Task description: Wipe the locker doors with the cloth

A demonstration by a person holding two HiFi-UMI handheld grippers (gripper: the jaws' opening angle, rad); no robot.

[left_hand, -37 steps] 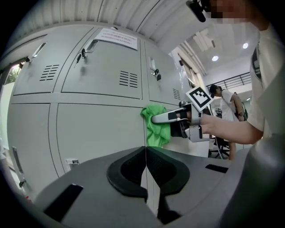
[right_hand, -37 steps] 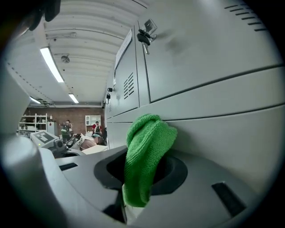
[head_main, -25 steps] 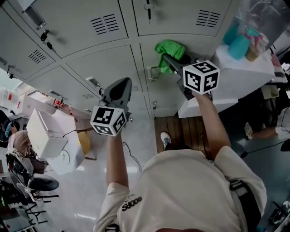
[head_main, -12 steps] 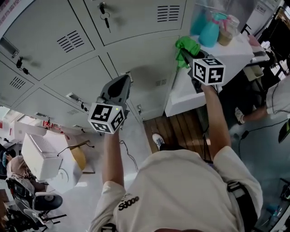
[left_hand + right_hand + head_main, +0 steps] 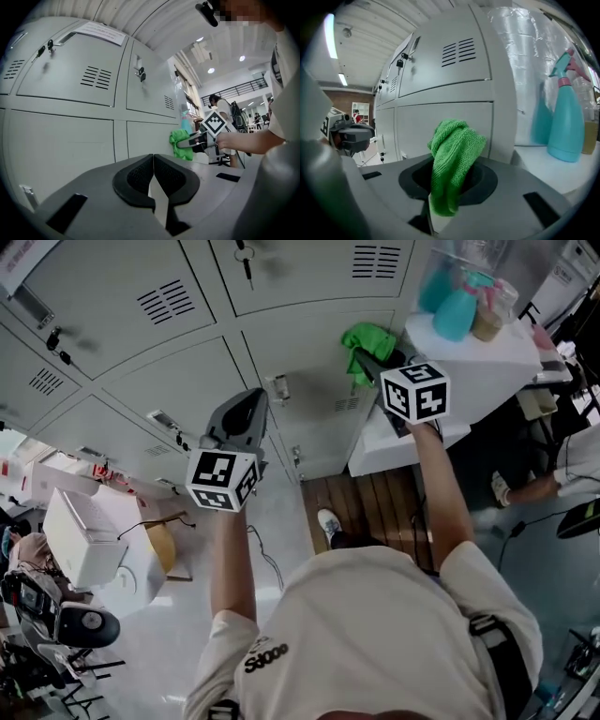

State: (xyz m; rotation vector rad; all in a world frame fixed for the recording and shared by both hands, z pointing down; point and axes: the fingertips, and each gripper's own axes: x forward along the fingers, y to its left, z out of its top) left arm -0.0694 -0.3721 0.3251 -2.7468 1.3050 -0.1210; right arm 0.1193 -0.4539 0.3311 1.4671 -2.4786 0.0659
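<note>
**Green cloth gripped at the lockers**

The left claw [image 5: 153, 164] is empty, its jaws pressed together, and is held up before the grey locker doors [image 5: 178, 381]. To its right, the right claw [image 5: 449, 183] is clamped on the green cloth [image 5: 453, 150]. The cloth bunches above the jaws close to a lower door, though contact cannot be told. Further right, a teal spray bottle [image 5: 565, 123] stands on the white worktop [image 5: 492, 357].

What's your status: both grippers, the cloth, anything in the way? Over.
Right gripper shut on green cloth, near locker door, contact unclear. Left gripper shut, empty. Nothing between cloth and door; spray bottle off to the side.
</note>
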